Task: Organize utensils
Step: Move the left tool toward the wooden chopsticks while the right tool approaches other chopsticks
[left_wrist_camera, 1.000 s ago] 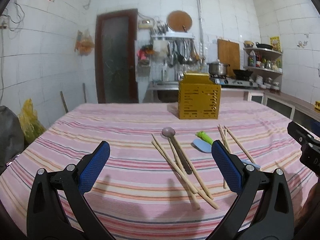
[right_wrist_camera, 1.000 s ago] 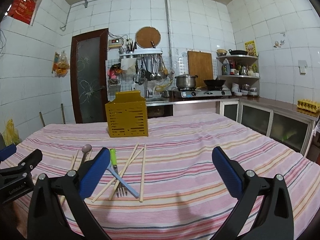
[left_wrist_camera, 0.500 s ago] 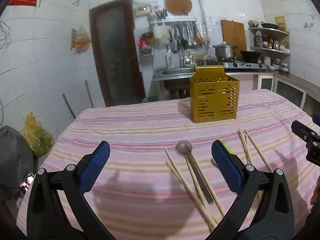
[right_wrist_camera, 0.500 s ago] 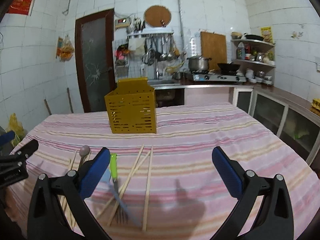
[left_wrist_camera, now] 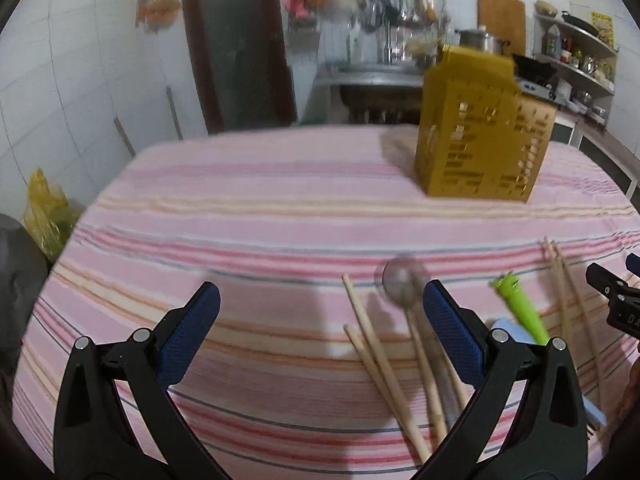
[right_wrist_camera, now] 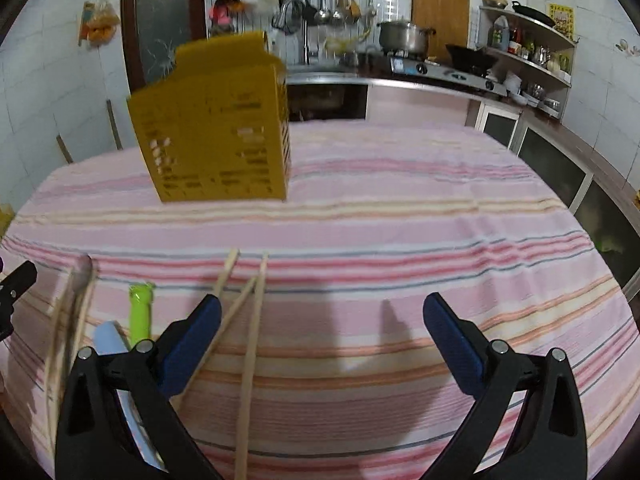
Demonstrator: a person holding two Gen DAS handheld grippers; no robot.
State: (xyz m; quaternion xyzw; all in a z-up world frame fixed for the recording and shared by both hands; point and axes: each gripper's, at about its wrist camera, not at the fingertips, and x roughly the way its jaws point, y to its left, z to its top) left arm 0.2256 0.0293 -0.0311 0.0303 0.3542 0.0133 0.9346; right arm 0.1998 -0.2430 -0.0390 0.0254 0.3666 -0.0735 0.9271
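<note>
A yellow slotted utensil holder (left_wrist_camera: 480, 136) (right_wrist_camera: 216, 128) stands upright at the far side of the striped table. Loose utensils lie near me: a metal spoon (left_wrist_camera: 402, 284), wooden chopsticks (left_wrist_camera: 384, 364) (right_wrist_camera: 252, 328), a green-handled fork (left_wrist_camera: 520, 308) (right_wrist_camera: 140, 312) and a pale blue utensil (right_wrist_camera: 108, 338). My left gripper (left_wrist_camera: 320, 332) is open and empty above the cloth, its right finger over the spoon handle. My right gripper (right_wrist_camera: 320, 336) is open and empty, its left finger over the chopsticks.
The table wears a pink striped cloth (left_wrist_camera: 260, 220) (right_wrist_camera: 400, 220). Behind it are a sink counter, a stove with a pot (right_wrist_camera: 404, 36), shelves at the right and a dark door (left_wrist_camera: 236, 40). A yellow bag (left_wrist_camera: 44, 212) sits on the floor at the left.
Both grippers have moved forward and tilted down toward the utensils; the yellow holder now looks larger and closer. Both grippers stay open and empty.
</note>
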